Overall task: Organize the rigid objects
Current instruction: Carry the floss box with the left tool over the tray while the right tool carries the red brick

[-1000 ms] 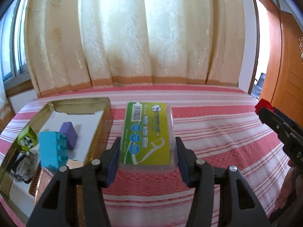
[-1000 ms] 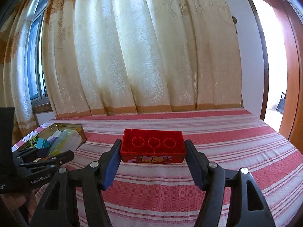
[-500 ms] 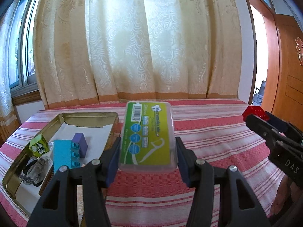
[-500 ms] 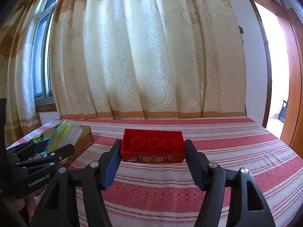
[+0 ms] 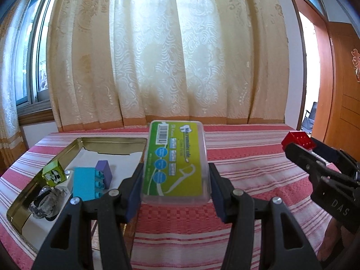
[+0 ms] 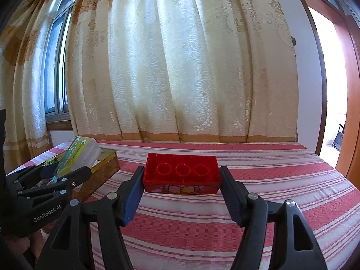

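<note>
Two held items: clear floss-pick box with green label, clamped across its sides in left tool, raised just beside the right rim of gold tin tray at the left edge of the striped worktop; red toy brick, hollow side up, gripped in right tool above mid-worktop. Inside tray: cyan brick, purple block, green cube, crumpled wrapper. Beyond, cream curtain.

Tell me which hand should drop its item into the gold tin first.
Left, probably. The left gripper holds the floss pick box right beside the gold tin. The right gripper, clamping the red brick, is farther off across the striped cloth.
</note>
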Motion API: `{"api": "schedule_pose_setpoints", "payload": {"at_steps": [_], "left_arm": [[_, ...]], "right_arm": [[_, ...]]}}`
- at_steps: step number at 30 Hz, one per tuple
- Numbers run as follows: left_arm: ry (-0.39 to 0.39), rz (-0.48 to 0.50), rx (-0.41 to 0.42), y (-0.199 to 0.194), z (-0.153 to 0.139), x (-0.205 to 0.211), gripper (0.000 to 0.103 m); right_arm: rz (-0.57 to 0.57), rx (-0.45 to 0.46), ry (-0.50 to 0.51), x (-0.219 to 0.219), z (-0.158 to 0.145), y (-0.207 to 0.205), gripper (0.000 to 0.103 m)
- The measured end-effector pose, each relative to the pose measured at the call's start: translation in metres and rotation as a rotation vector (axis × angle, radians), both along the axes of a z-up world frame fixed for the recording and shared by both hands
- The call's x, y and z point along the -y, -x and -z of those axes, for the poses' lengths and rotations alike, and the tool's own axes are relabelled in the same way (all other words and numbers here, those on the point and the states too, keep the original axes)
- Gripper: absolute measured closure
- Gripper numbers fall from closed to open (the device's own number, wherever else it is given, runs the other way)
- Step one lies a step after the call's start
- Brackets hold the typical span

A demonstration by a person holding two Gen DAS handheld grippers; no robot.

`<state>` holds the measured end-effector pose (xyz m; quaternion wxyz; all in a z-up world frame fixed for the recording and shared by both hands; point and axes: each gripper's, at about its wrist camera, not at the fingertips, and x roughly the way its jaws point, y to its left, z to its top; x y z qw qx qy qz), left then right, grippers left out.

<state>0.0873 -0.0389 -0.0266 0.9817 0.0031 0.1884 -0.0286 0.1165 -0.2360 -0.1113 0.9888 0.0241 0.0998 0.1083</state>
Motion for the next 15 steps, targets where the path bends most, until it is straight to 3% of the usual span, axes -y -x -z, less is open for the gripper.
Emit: {"api": "schedule_pose_setpoints", "payload": {"at_steps": [15], "left_arm": [[0.018,-0.032,0.006,0.003,0.001,-0.02,0.05]], "right_arm": [[-0.046,0.001,0.016,-0.023,-0.001,0.002,0.036]]}}
